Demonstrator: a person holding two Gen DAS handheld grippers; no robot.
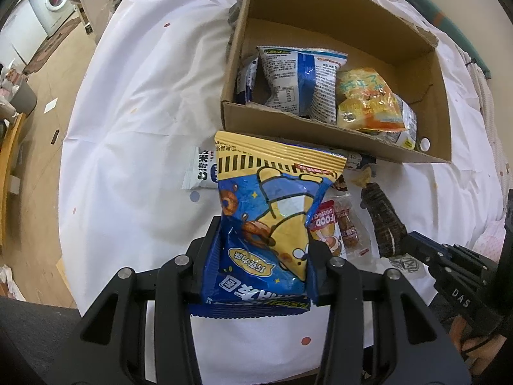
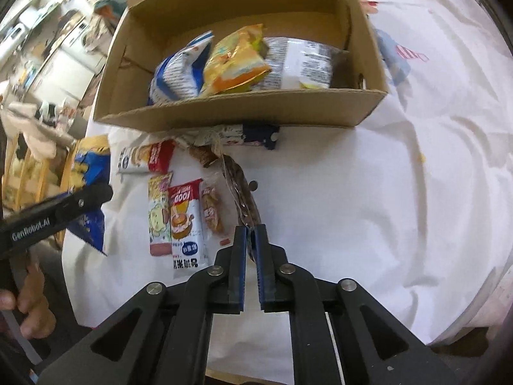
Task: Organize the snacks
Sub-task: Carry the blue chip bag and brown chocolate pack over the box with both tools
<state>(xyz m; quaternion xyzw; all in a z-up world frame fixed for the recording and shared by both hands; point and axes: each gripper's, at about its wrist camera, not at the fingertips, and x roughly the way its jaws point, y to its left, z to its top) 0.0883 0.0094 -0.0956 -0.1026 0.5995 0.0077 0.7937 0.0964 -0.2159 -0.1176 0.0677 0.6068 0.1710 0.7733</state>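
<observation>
Snack bag (image 1: 266, 221), blue and yellow with a cartoon print, sits clamped between the fingers of the left gripper (image 1: 263, 240) above the white tablecloth (image 1: 134, 122) of the table. The right gripper (image 2: 251, 234) has its fingers closed on the end of a clear sleeve of dark sandwich cookies (image 2: 240, 189), which lies on the cloth. The cardboard box (image 1: 320, 128) stands just beyond both grippers and holds a white-and-blue bag (image 1: 301, 80), a yellow-orange bag (image 1: 365, 99) and a further white packet, partly hidden. Between box and grippers lie loose small packets, among them a red-and-white "FOOD" packet (image 2: 186, 218) and a clear-wrapped brown snack (image 2: 213, 213).
</observation>
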